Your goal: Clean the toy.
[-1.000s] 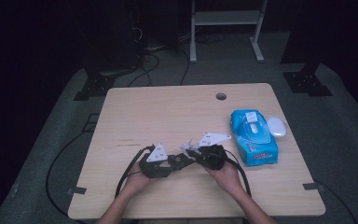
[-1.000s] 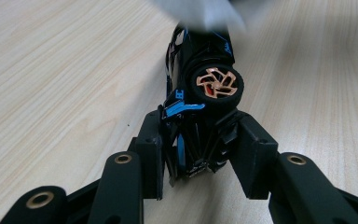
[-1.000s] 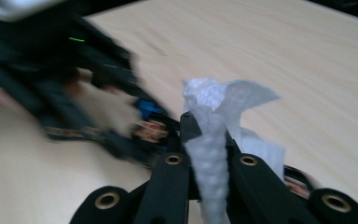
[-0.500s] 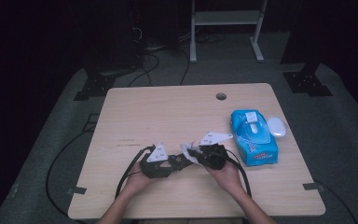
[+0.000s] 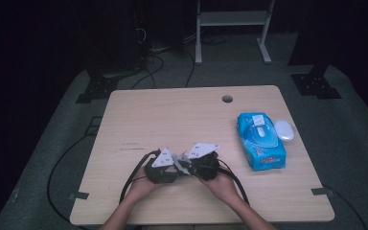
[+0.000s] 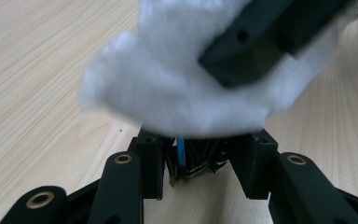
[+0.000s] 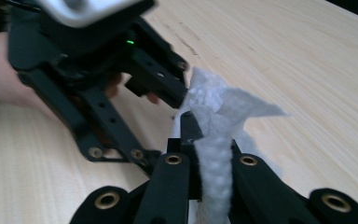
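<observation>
Light wooden table (image 5: 172, 120), round cable hole (image 5: 227, 98) near far edge. Blue wet-wipe pack (image 5: 260, 141) at right side, print too small to read; white oval lid (image 5: 283, 130) just beside it. Left gripper (image 5: 165, 167) and right gripper (image 5: 199, 165) meet nose to nose near front edge. White wipe (image 7: 214, 140) between them: right gripper jaws clenched on it, sheet bunched upright. Left gripper jaws spread, wipe (image 6: 177, 88) just ahead, not grasped. Green light on left gripper body.
</observation>
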Available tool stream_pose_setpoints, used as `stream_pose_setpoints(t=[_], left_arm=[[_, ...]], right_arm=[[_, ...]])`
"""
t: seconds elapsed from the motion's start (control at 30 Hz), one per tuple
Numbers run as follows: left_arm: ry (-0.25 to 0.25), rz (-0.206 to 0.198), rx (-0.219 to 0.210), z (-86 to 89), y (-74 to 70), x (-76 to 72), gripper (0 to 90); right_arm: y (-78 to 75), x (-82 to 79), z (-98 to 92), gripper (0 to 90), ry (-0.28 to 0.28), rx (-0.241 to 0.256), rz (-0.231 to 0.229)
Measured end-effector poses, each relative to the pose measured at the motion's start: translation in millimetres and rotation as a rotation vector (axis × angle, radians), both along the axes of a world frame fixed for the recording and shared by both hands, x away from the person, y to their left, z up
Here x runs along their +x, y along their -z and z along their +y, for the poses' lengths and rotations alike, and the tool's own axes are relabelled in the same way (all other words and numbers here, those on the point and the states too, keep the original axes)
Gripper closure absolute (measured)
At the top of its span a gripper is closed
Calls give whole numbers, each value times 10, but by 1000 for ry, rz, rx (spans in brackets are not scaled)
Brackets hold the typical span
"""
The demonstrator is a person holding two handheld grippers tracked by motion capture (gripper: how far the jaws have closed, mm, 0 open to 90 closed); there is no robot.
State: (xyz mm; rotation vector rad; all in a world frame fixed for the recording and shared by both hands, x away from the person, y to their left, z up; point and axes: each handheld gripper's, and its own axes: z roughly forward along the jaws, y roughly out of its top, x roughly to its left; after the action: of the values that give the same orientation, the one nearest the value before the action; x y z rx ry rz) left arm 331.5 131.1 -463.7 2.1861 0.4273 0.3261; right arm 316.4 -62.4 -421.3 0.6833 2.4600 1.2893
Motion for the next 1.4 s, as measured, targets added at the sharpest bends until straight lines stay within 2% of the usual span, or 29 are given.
stream_pose_setpoints(t=[0.1, 0.2, 0.27, 0.33, 0.37, 0.4, 0.57, 0.63, 0.67, 0.7, 0.77, 0.83, 0.9, 0.93, 1.0, 1.03, 1.07, 1.1, 1.17, 1.23, 1.3, 1.33, 1.4], left_arm=[[-5, 0, -12, 23, 11, 6, 589], [-2, -9, -14, 15, 18, 6, 589], [2, -10, -13, 15, 18, 12, 589], [-4, -8, -20, 19, 24, 3, 589], [-2, -11, -18, 25, 24, 1, 589], [-1, -12, -17, 30, 23, 0, 589], [4, -14, -18, 37, 25, 7, 589], [4, -12, -19, 47, 25, 4, 589], [5, -11, -20, 51, 24, 6, 589], [8, -9, -19, 55, 23, 12, 589], [10, -6, -15, 55, 17, 20, 589], [9, -9, -7, 56, 11, 14, 589], [6, -5, -6, 75, 8, 15, 589], [9, -6, -3, 87, 5, 20, 589], [13, -7, 7, 112, -4, 32, 589], [12, -4, 5, 122, -3, 35, 589], [8, -4, 3, 128, -3, 37, 589], [8, -4, 4, 128, -4, 37, 588], [1, 2, 13, 127, -16, 41, 588], [-6, 4, 21, 121, -29, 45, 583], [-18, 0, 7, 90, -62, 50, 542], [-24, -2, 1, 74, -80, 49, 522], [-38, 0, 19, 19, -132, 56, 461]], right_arm=[[4, 101, -186, 875, 77, -15, -6], [35, 184, -404, 876, 151, 32, 38], [37, 142, -378, 876, 135, 24, 15], [30, 95, -311, 875, 106, -5, -17], [26, 99, -309, 875, 101, -14, -23], [23, 119, -331, 875, 105, -7, -9], [15, 221, -654, 875, 214, -20, -12], [-1, 257, -816, 876, 259, 28, 23], [-16, 265, -879, 875, 271, 33, 22], [-21, 262, -894, 875, 271, 42, 30], [-17, 246, -870, 875, 237, 62, 44], [3, 233, -794, 875, 211, 35, 35], [31, 275, -810, 873, 222, 37, 52], [37, 306, -859, 874, 233, 63, 70], [46, 337, -921, 874, 291, 26, 46], [60, 343, -954, 874, 296, 35, 64], [76, 340, -971, 874, 291, 65, 88], [87, 329, -954, 873, 280, 68, 90], [87, 305, -886, 873, 259, 53, 59], [80, 321, -881, 873, 257, 66, 71], [98, 349, -918, 873, 257, 102, 103], [102, 349, -919, 873, 256, 103, 104], [100, 341, -909, 873, 258, 103, 101]])
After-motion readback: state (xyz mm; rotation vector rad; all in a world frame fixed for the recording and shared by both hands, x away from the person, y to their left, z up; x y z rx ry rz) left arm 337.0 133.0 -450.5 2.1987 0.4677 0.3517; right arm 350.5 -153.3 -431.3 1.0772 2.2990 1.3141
